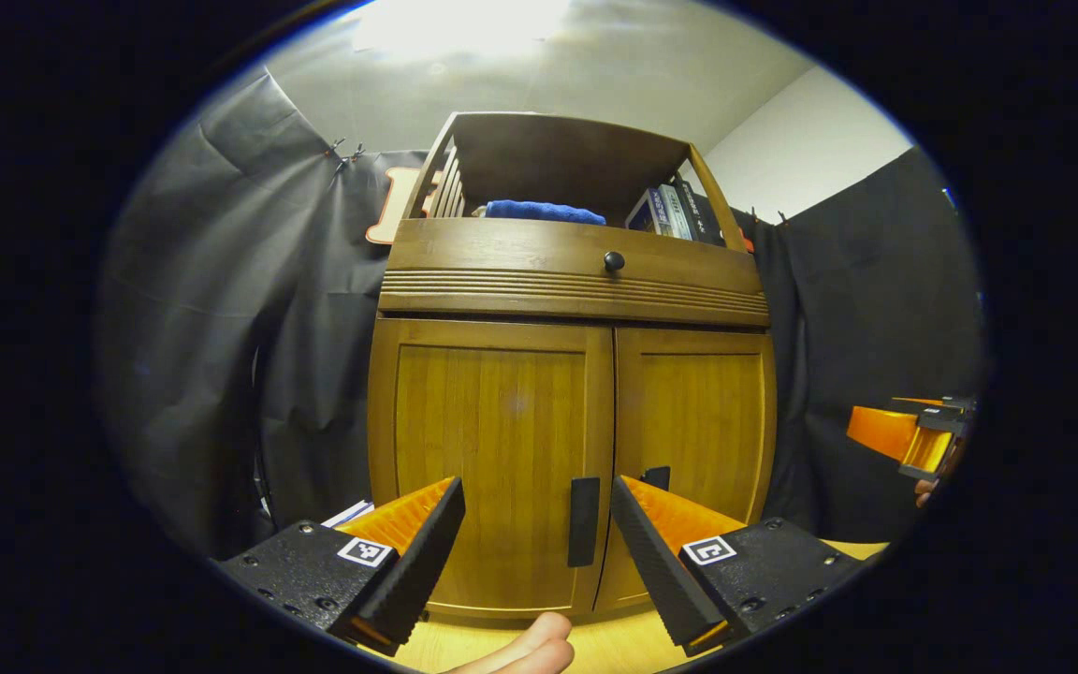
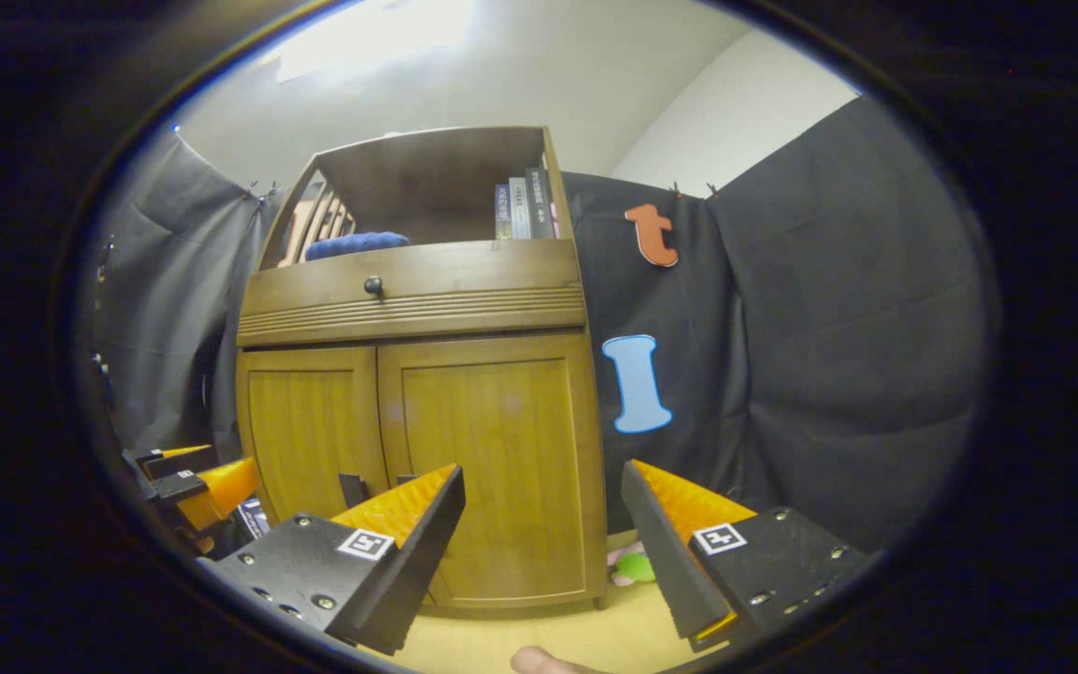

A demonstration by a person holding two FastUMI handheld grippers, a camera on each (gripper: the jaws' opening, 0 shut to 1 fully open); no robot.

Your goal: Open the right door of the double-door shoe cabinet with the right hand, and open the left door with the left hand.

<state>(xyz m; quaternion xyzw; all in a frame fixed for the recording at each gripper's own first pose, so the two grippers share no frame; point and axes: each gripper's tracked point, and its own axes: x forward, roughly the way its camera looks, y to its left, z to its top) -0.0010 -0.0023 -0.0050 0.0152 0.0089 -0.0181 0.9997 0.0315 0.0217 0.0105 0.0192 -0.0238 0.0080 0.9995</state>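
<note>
The wooden shoe cabinet [image 1: 576, 281] stands in front of me with both doors closed. In the left gripper view, the left door [image 1: 492, 440] carries a black vertical handle [image 1: 583, 520] by the centre seam. The right door [image 1: 703, 421] has its handle [image 1: 657, 477] half hidden behind one finger. My left gripper [image 1: 539, 552] is open, a short way in front of the left door's handle and touching nothing. In the right gripper view, my right gripper [image 2: 544, 552] is open before the right door [image 2: 502, 449]. The left door's handle [image 2: 353, 489] pokes up behind one finger.
A drawer with a round knob [image 1: 614, 261] sits above the doors. The open shelf on top holds a blue towel [image 1: 544, 212] and books [image 1: 675, 211]. A green toy [image 2: 634, 565] lies on the wooden floor [image 2: 595, 627] by the cabinet's right corner. Black cloth hangs on both sides.
</note>
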